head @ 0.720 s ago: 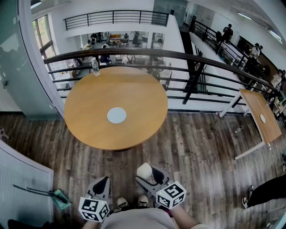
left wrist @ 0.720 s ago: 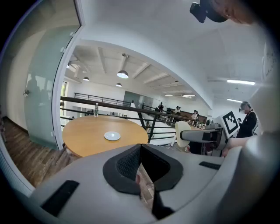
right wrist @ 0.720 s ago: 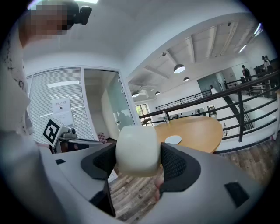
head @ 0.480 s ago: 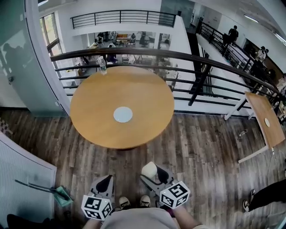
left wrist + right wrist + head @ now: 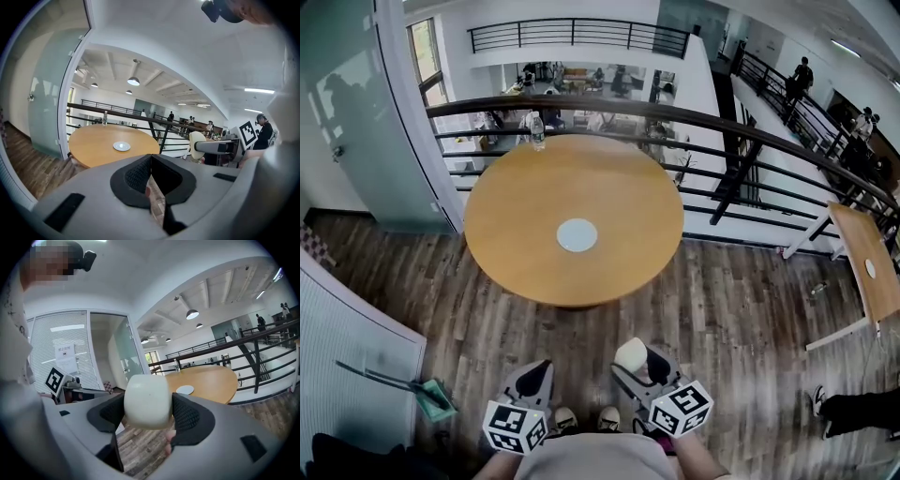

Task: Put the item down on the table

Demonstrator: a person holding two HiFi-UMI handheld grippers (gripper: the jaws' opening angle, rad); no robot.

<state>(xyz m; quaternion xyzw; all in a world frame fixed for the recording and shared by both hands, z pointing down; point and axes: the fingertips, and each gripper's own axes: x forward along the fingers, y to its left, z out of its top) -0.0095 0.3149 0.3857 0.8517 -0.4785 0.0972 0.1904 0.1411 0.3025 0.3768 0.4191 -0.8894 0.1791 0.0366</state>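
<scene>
A cream rounded block (image 5: 146, 400) sits clamped between the black pads of my right gripper (image 5: 636, 361), which is shut on it; in the head view the cream block (image 5: 630, 355) shows at the gripper's tip, low over the wooden floor. My left gripper (image 5: 534, 380) hangs beside it with its jaws pressed together and nothing between them; its closed tips (image 5: 150, 169) show in the left gripper view. The round wooden table (image 5: 525, 234) stands ahead of both grippers, some way off, with a small white disc (image 5: 577, 234) at its middle.
A clear water bottle (image 5: 536, 129) stands at the table's far edge against a black railing (image 5: 722, 127). A second wooden table (image 5: 874, 267) is at the right. A glass partition (image 5: 366, 112) rises at the left, and a green dustpan (image 5: 431, 398) lies on the floor.
The view has drifted so the table sits further right and slightly lower in the head view. Both grippers hold the same pose, the right still clamped on the block.
</scene>
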